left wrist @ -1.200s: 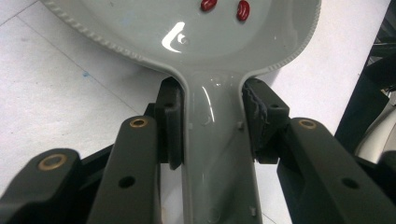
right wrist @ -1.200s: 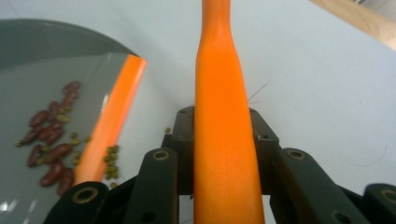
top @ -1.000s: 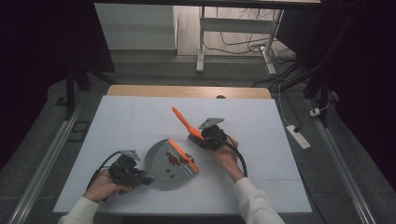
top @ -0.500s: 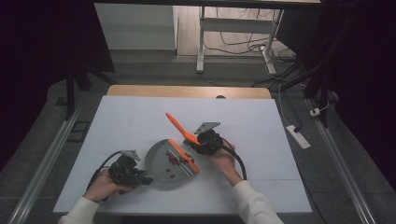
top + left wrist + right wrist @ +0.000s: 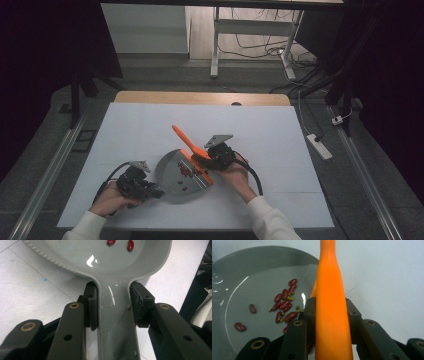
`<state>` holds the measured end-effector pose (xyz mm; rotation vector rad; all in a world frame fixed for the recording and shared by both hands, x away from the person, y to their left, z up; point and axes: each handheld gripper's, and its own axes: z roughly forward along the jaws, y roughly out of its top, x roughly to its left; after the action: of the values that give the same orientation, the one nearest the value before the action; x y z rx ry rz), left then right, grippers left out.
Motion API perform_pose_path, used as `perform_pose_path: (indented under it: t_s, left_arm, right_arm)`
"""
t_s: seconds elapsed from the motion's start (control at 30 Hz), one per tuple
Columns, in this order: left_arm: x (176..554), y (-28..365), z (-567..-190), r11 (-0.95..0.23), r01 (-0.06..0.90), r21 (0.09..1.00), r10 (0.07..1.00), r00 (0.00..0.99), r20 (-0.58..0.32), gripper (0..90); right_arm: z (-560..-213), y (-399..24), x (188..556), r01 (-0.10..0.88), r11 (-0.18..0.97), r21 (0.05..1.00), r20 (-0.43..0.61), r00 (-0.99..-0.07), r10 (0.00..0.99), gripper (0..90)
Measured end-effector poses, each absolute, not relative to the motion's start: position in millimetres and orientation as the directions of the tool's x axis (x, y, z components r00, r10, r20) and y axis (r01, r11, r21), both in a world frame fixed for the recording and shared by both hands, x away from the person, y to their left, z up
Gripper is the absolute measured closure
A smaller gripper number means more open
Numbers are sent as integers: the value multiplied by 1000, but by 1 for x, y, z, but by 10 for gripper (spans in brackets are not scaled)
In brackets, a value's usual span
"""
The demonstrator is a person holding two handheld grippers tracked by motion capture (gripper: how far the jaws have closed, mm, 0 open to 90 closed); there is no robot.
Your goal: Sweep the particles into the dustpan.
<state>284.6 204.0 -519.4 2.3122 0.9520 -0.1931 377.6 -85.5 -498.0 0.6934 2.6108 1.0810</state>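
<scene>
The gray dustpan (image 5: 177, 175) holds red beans (image 5: 284, 305). The left tongs (image 5: 113, 306) pinch its handle. The right tongs (image 5: 329, 315) pinch the orange brush (image 5: 192, 147) at the dustpan's edge.

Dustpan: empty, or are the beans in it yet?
Not empty. Red beans and small green ones lie inside the grey dustpan, beside the orange brush.

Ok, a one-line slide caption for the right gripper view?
Right gripper clamps the orange brush handle beside red beans in the grey dustpan.
</scene>
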Motion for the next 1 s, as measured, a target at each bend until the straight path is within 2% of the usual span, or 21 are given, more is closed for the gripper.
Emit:
perform_pose_path:
  t_s: [0.2,0.3,0.4,0.63,1.0]
  left_arm:
    - [285,204,-519,-549,676,492,584,731,-352,616]
    - [285,204,-520,-551,676,490,585,731,-352,615]
    - [285,204,-519,-549,675,493,585,732,-350,616]
    - [285,204,-519,-551,675,490,585,732,-350,616]
    - [284,204,-520,-553,674,489,585,733,-348,615]
  right_arm:
    - [-496,-80,372,323,614,720,-31,-869,494,702]
    - [-493,-77,368,329,588,739,24,-885,465,703]
    - [-488,-74,364,300,587,752,19,-900,436,703]
    - [-475,-92,371,321,526,788,15,-863,506,703]
    - [-490,-108,387,363,553,750,-40,-809,586,703]
